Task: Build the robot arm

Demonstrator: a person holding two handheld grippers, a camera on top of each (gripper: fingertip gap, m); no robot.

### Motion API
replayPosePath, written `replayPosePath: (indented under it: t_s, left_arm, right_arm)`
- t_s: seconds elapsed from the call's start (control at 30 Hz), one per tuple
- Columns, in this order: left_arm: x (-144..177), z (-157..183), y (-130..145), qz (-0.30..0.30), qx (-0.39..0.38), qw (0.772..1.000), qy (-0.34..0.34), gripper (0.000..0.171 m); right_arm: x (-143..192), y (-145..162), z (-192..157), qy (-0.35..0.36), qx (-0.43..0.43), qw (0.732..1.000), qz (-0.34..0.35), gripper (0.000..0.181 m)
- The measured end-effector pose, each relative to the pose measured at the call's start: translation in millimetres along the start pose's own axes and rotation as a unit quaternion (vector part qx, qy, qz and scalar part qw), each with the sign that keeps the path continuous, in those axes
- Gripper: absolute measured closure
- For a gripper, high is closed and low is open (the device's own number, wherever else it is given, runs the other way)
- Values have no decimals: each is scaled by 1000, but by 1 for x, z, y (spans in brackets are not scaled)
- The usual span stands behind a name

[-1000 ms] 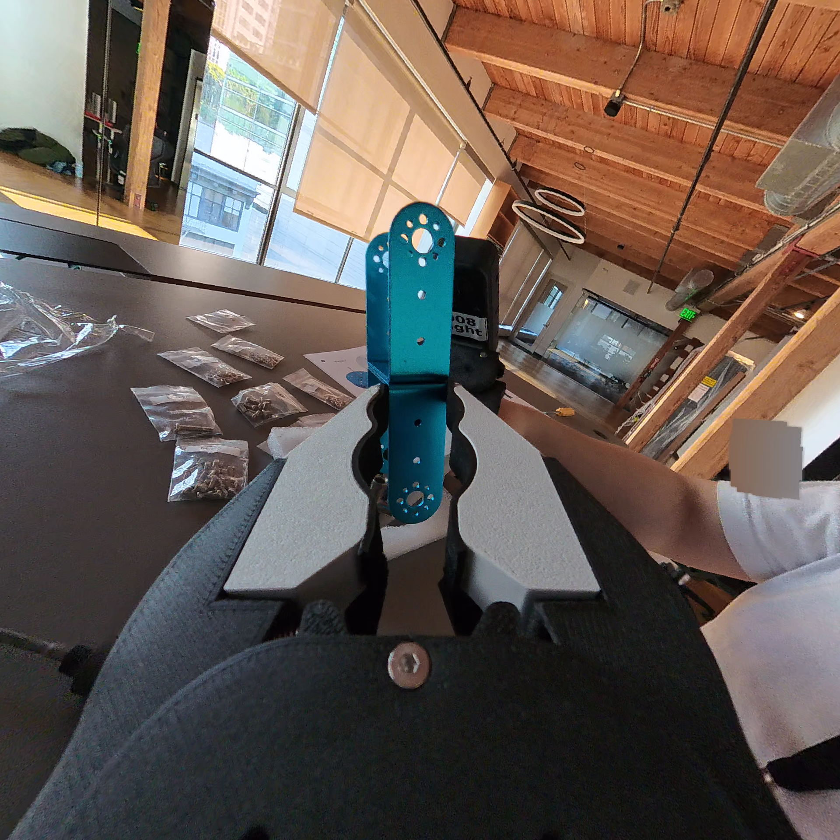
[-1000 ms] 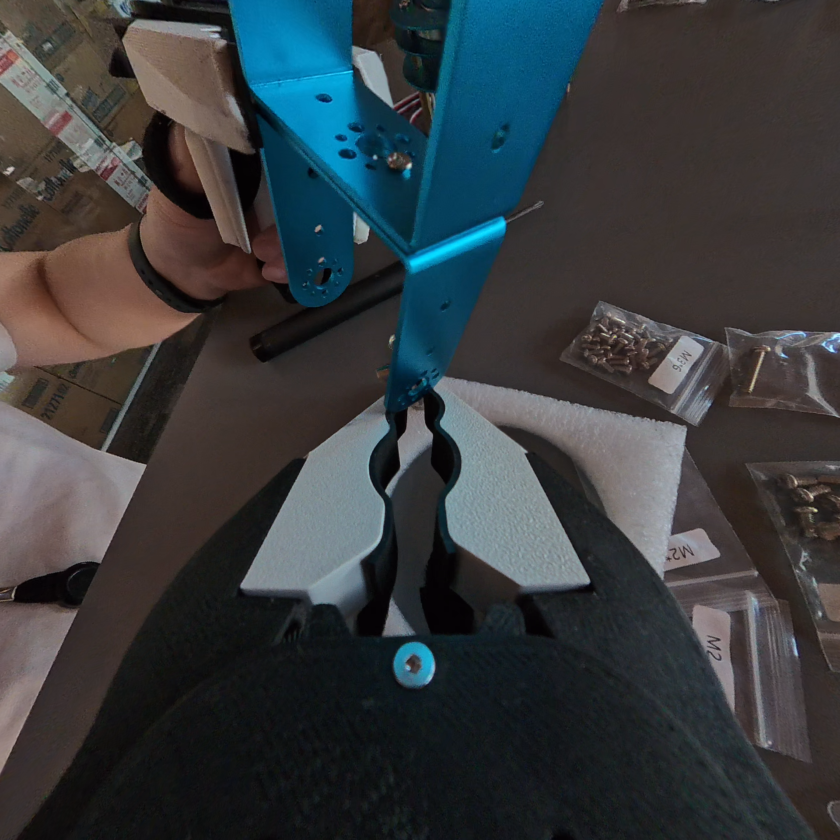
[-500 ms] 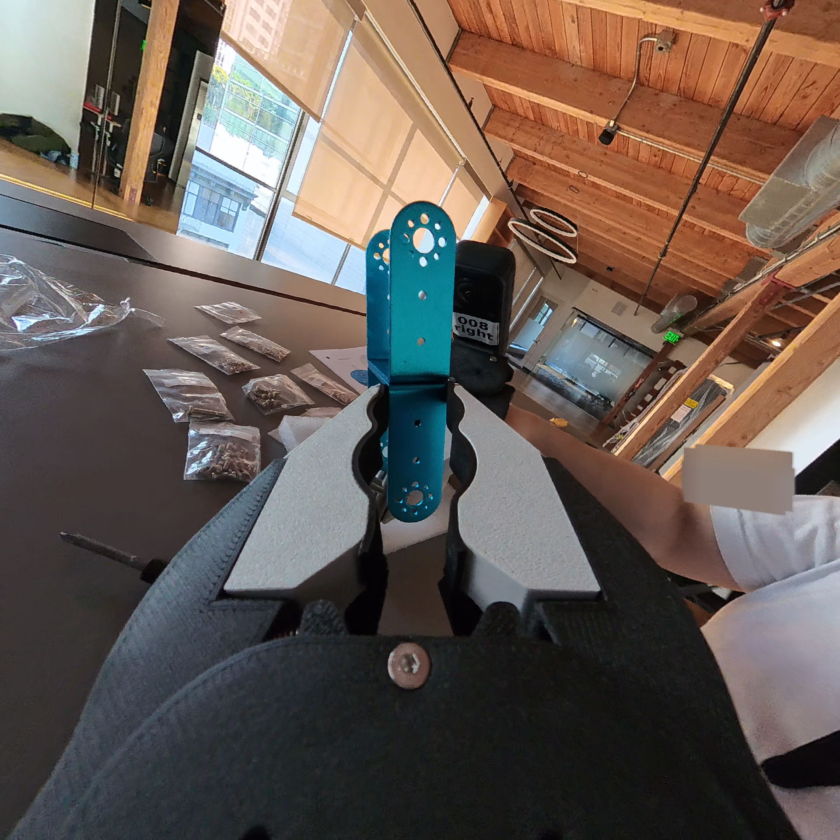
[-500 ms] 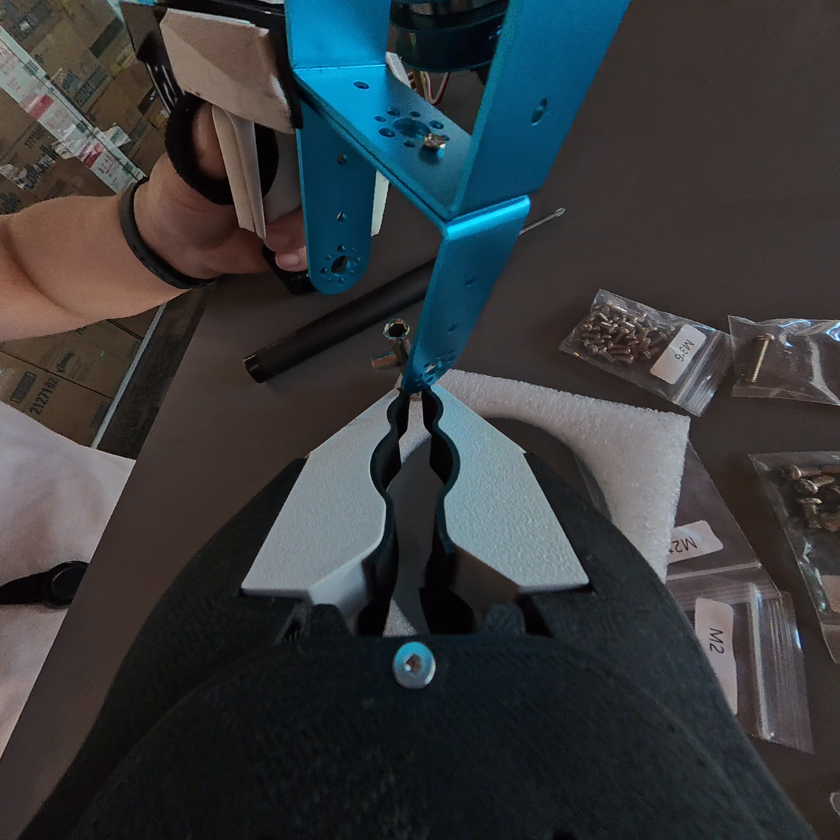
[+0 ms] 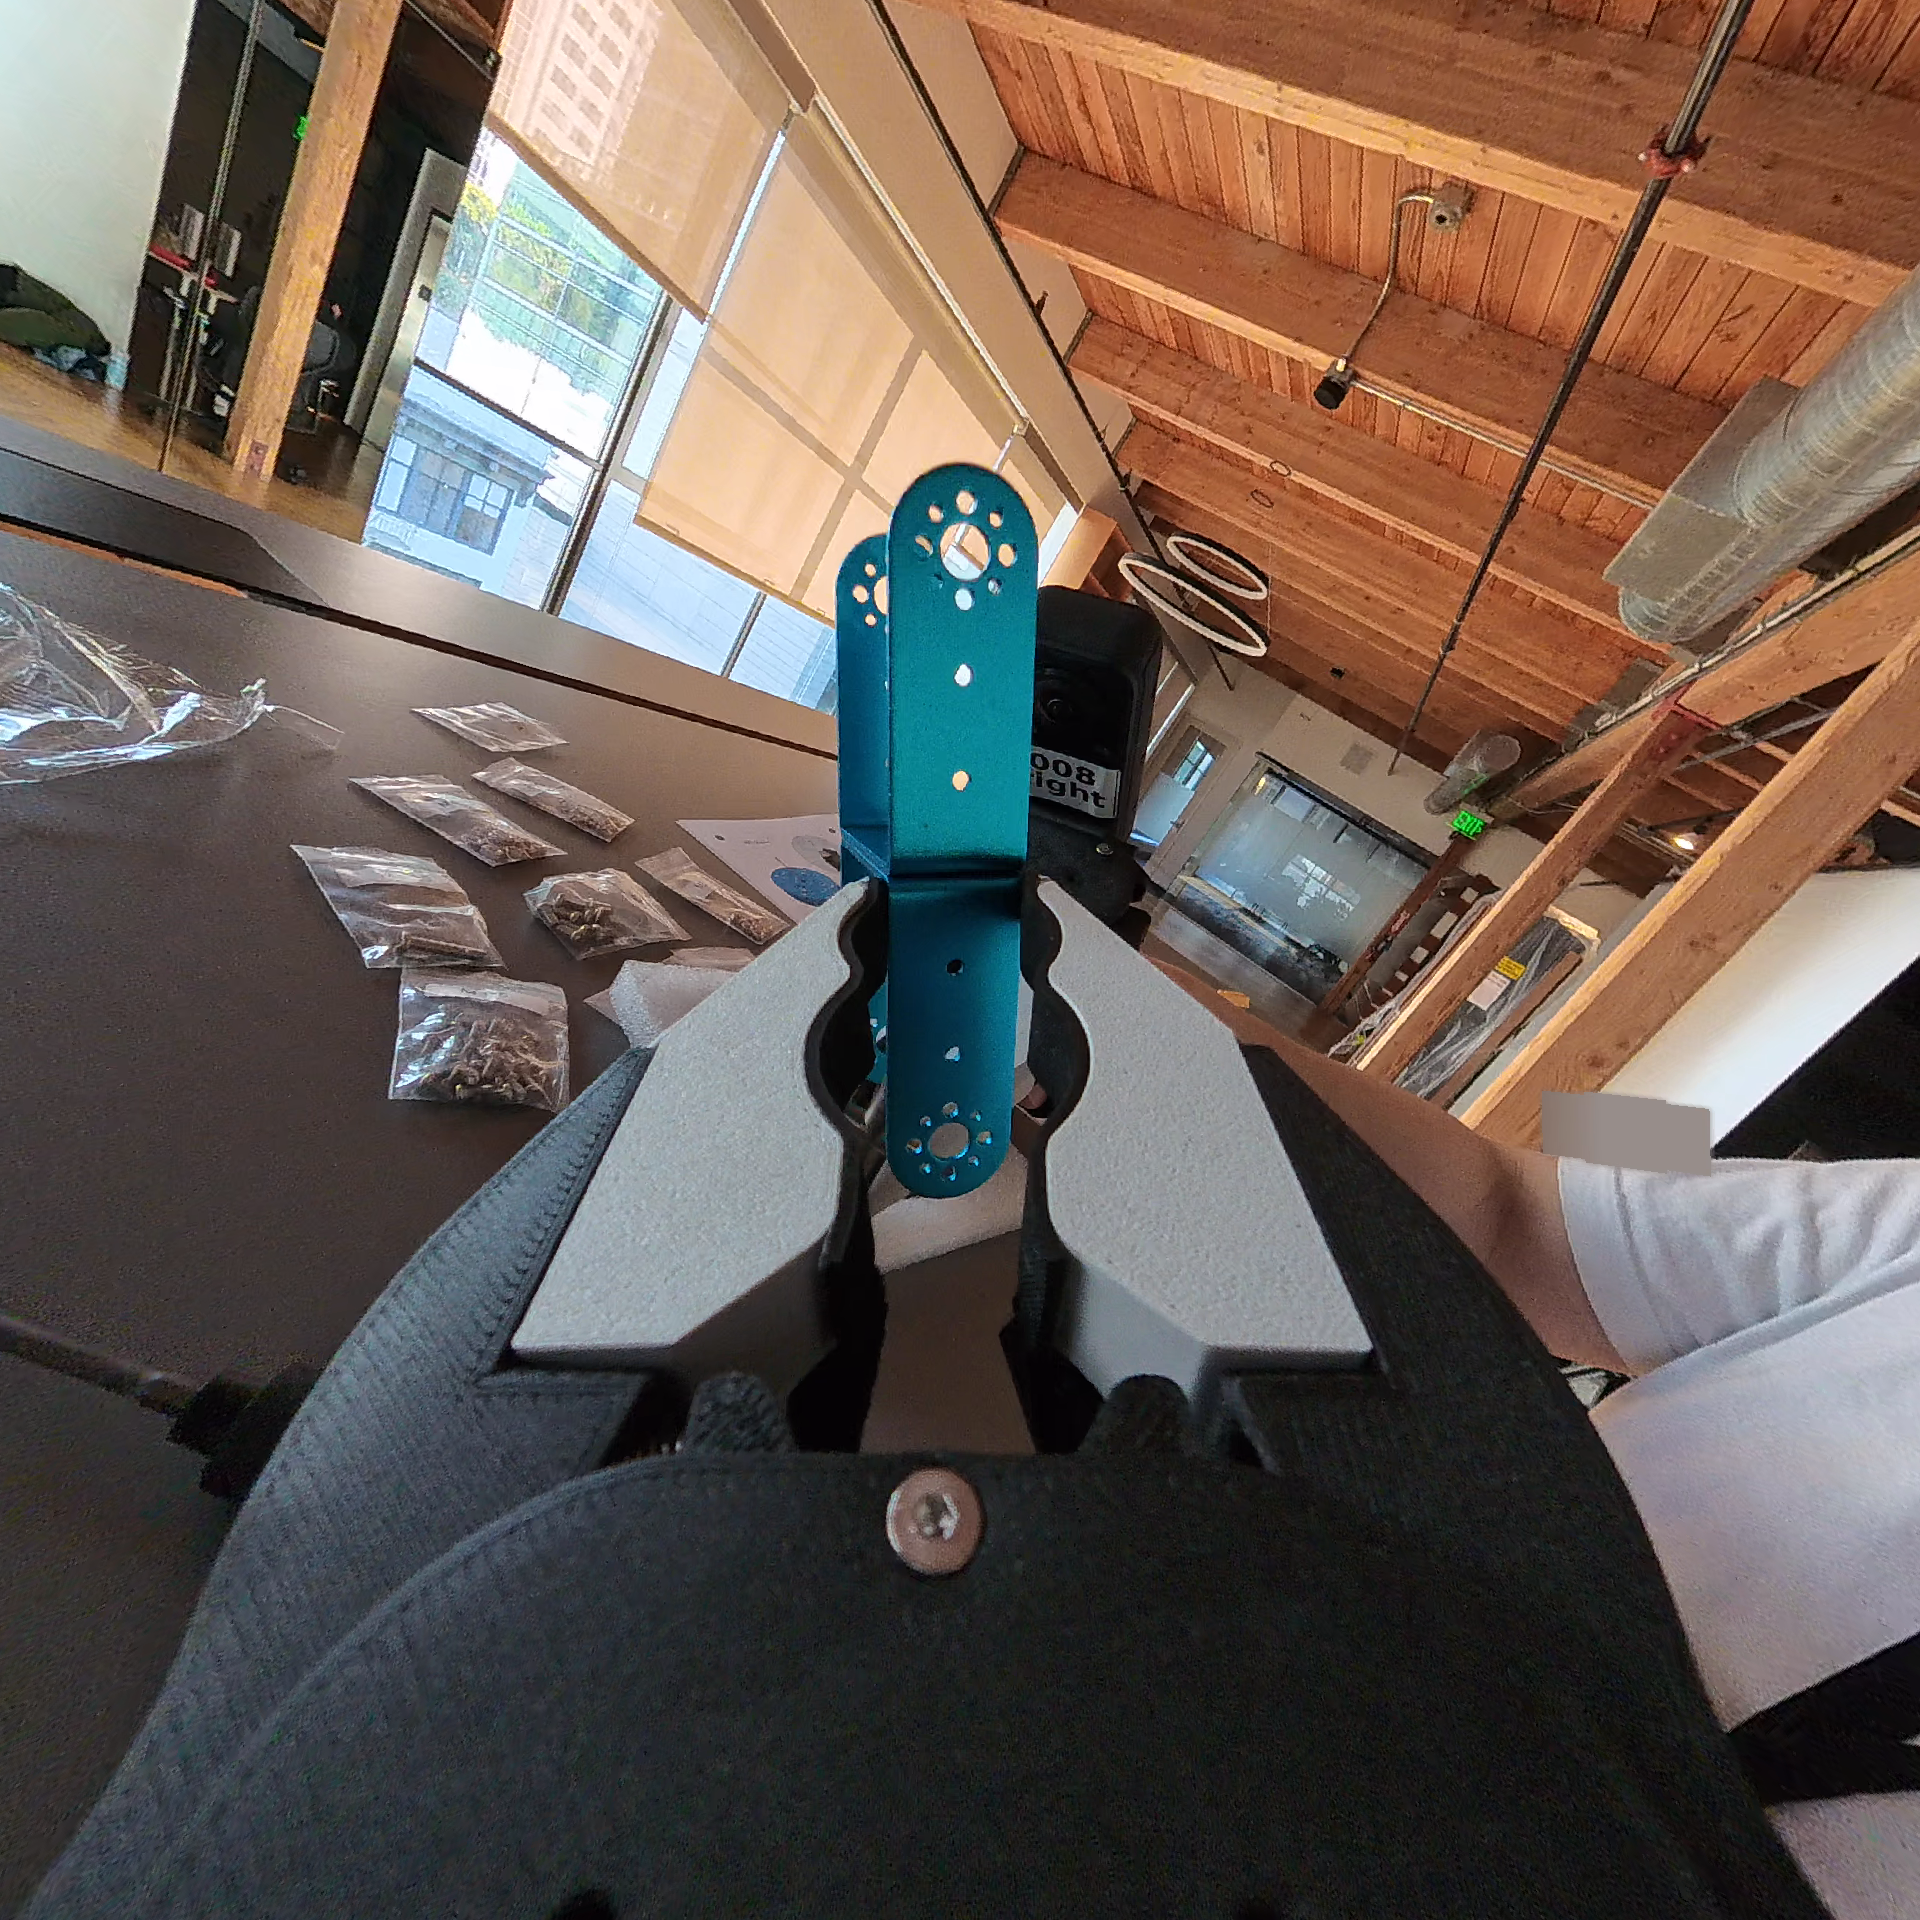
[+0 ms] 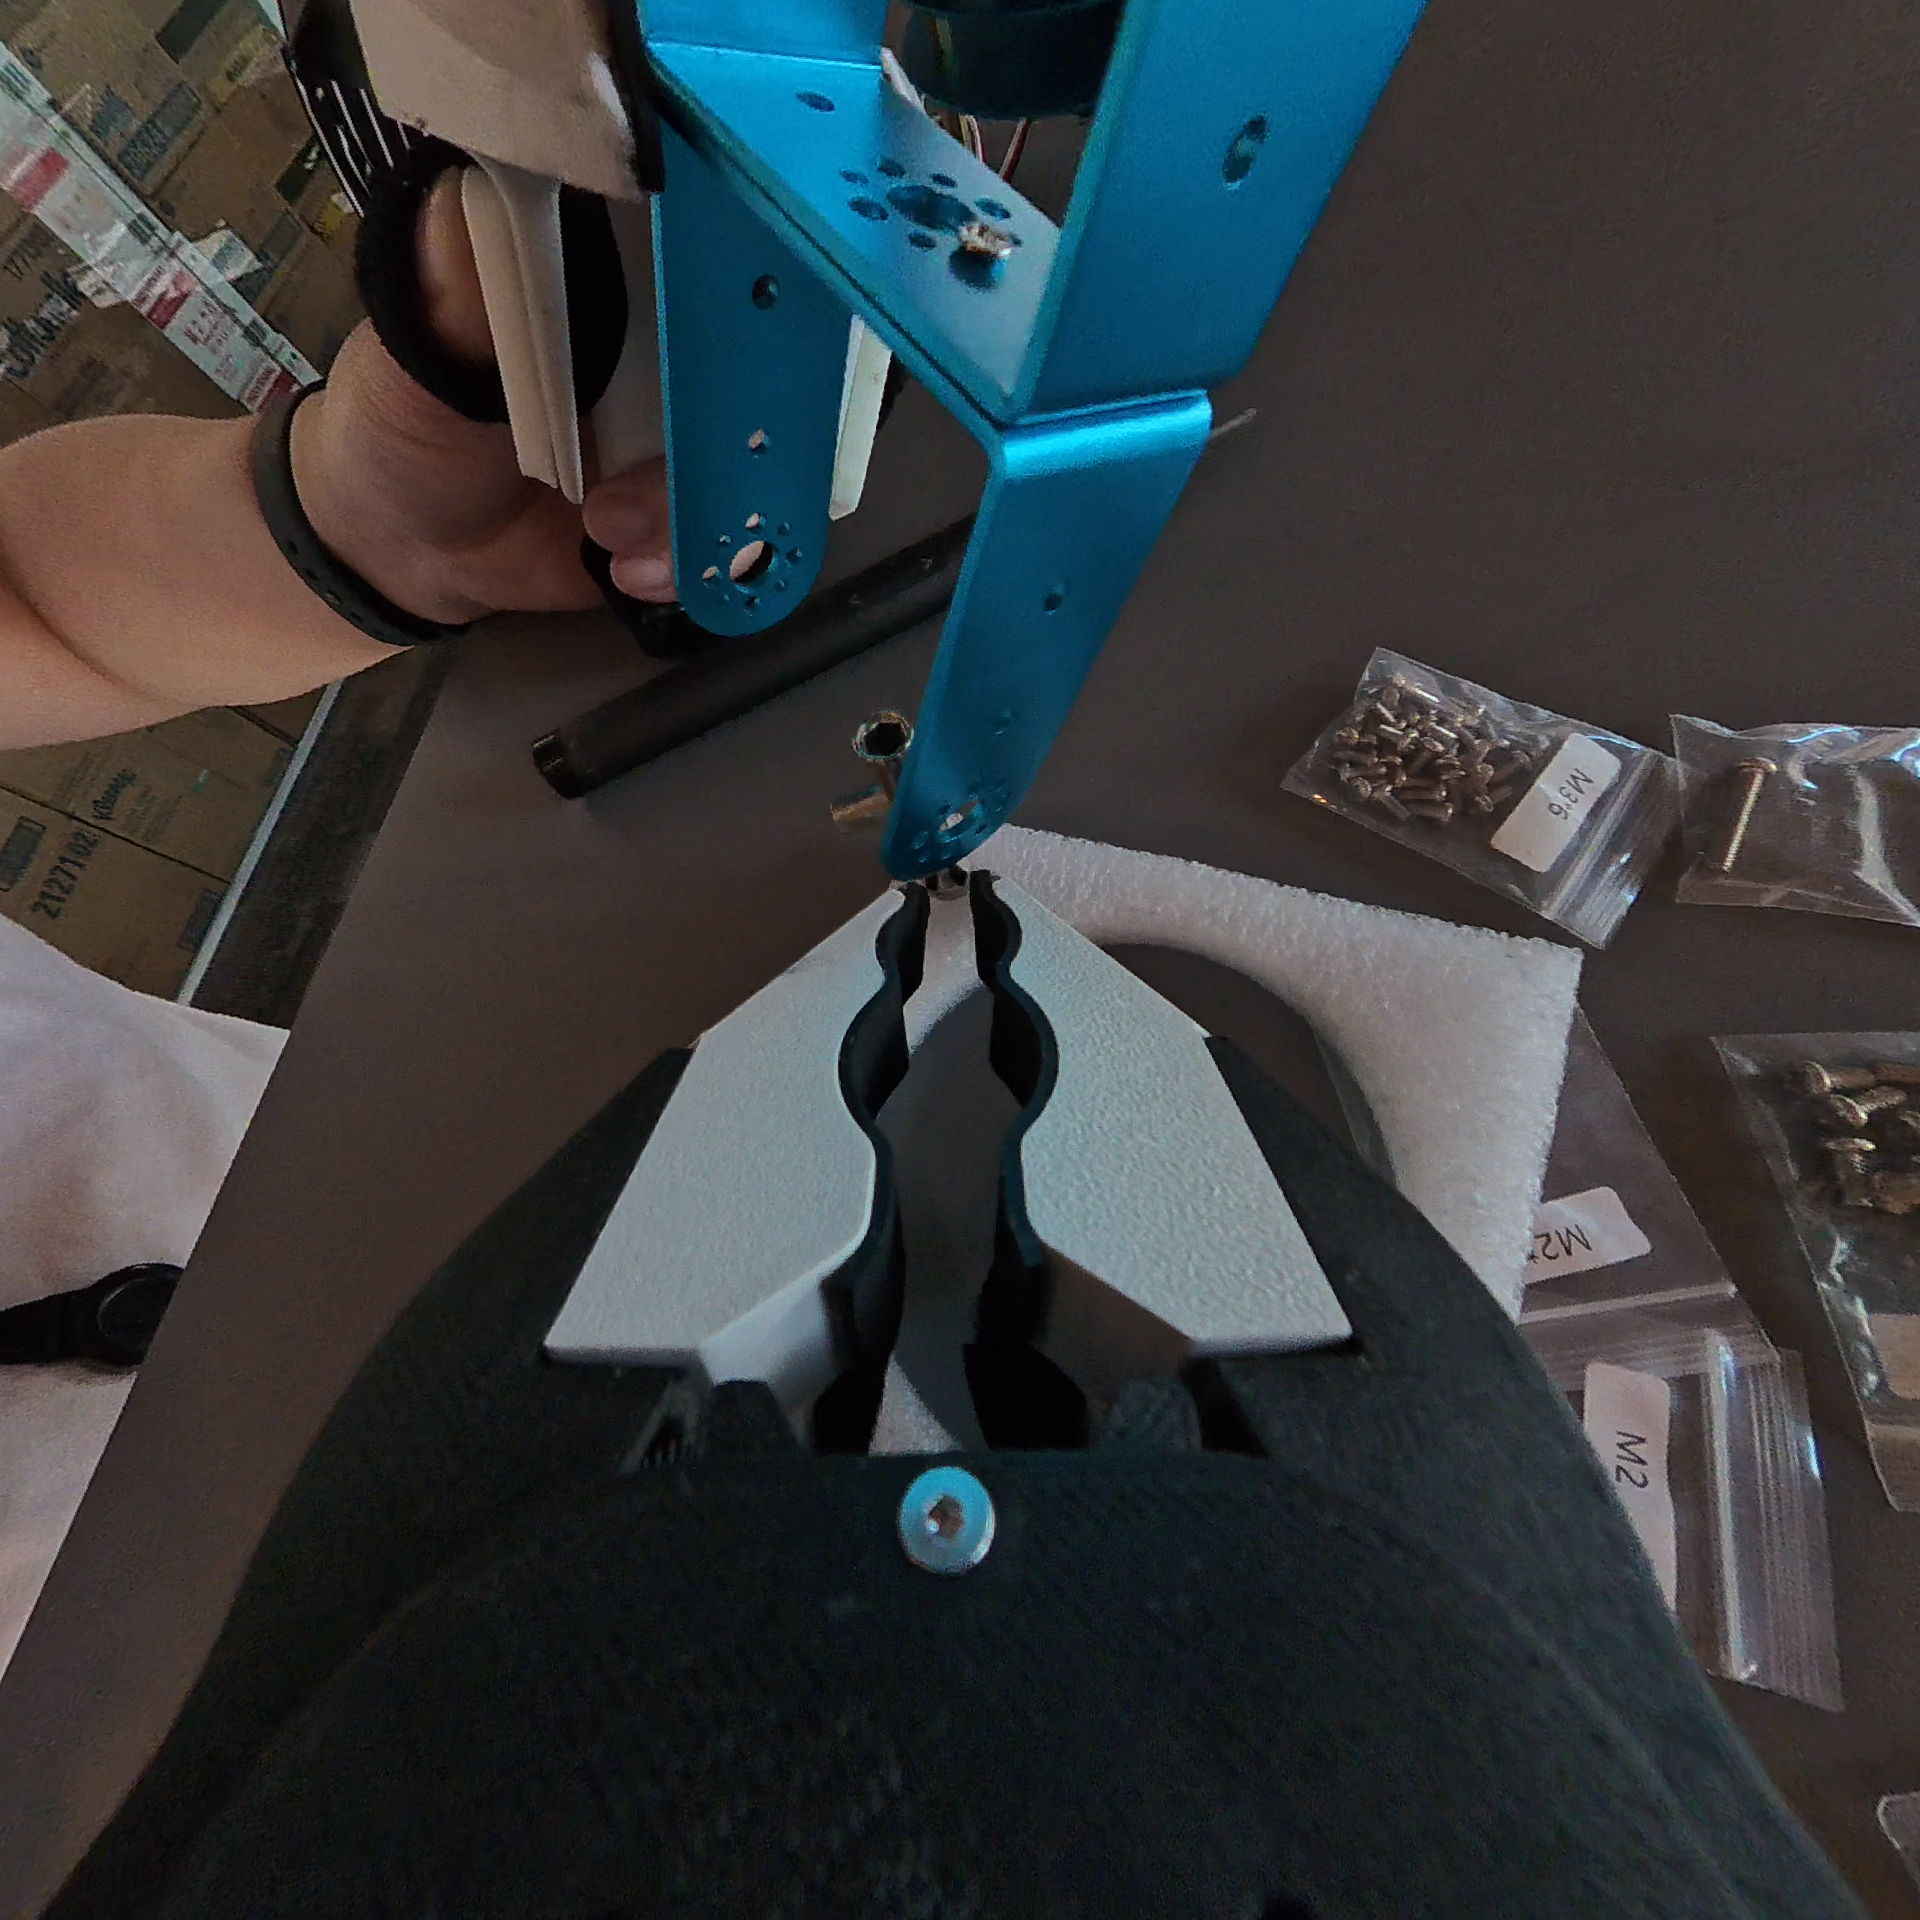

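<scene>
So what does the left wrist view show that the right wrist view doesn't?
Only the left wrist view: the left hand-held gripper shut on the blue bracket, plus windows and the wooden ceiling.
Only the right wrist view: a small metal part pinched in the right hand-held gripper, and a black rod.
Both: bracket, screw bags, white foam.

Blue perforated metal bracket, upright, clamped in left gripper, seemingly.

Tall windows with tan roller shades light a room of timber ceiling beams, wooden posts and a dark tabletop.
</scene>
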State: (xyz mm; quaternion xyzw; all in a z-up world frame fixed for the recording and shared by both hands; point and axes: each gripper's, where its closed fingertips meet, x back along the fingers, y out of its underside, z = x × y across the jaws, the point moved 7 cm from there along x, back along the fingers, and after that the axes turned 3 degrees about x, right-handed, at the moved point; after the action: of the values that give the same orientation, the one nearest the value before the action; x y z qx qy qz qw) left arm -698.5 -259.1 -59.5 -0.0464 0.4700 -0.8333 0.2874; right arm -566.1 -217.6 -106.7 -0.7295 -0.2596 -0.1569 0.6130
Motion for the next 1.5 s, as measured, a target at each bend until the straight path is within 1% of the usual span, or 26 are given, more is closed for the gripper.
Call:
replayPosePath:
  t_s: [0.23,0.37,0.47,0.5,0.57,0.7,0.87,0.93,1.0,1.03,1.07,1.23,1.3,1.5]
  left_arm:
    - [0,1,0,0,-3,1000,0,148]
    - [0,0,-1,2,0,1000,3,148]
    - [0,1,-1,3,1,1000,8,148]
    - [0,2,-1,2,1,1000,10,148]
    - [-1,3,0,0,1,1000,15,148]
    - [-2,6,0,-9,9,999,29,148]
    - [-3,12,1,-31,5,998,63,148]
    - [-4,14,2,-40,-5,997,70,148]
    - [-5,15,2,-44,-11,996,77,148]
    - [-5,16,3,-48,-13,996,80,148]
    - [-5,15,3,-48,-13,995,82,148]
    - [-3,11,1,-55,0,994,92,148]
    - [-2,11,0,-65,1,994,90,148]
    - [0,10,-4,-125,-36,989,72,147]
  right_arm:
    - [5,-2,2,7,1,1000,6,169]
    - [12,-5,2,10,3,1000,11,163]
    - [24,-6,1,16,11,1000,-3,152]
    - [29,-7,0,14,14,1000,-2,146]
    - [41,-12,-1,8,9,1000,18,132]
    - [56,-30,2,-21,-15,993,113,125]
    - [61,-42,10,-83,-48,979,182,127]
    - [66,-47,8,-120,-51,968,213,140]
    - [70,-52,7,-139,-56,961,231,146]
    - [70,-53,8,-138,-51,963,227,157]
    - [71,-53,8,-135,-43,965,222,157]
    - [67,-57,8,-130,-27,969,208,157]
    - [66,-58,7,-118,-5,972,203,156]
    - [64,-57,6,-100,27,976,190,157]
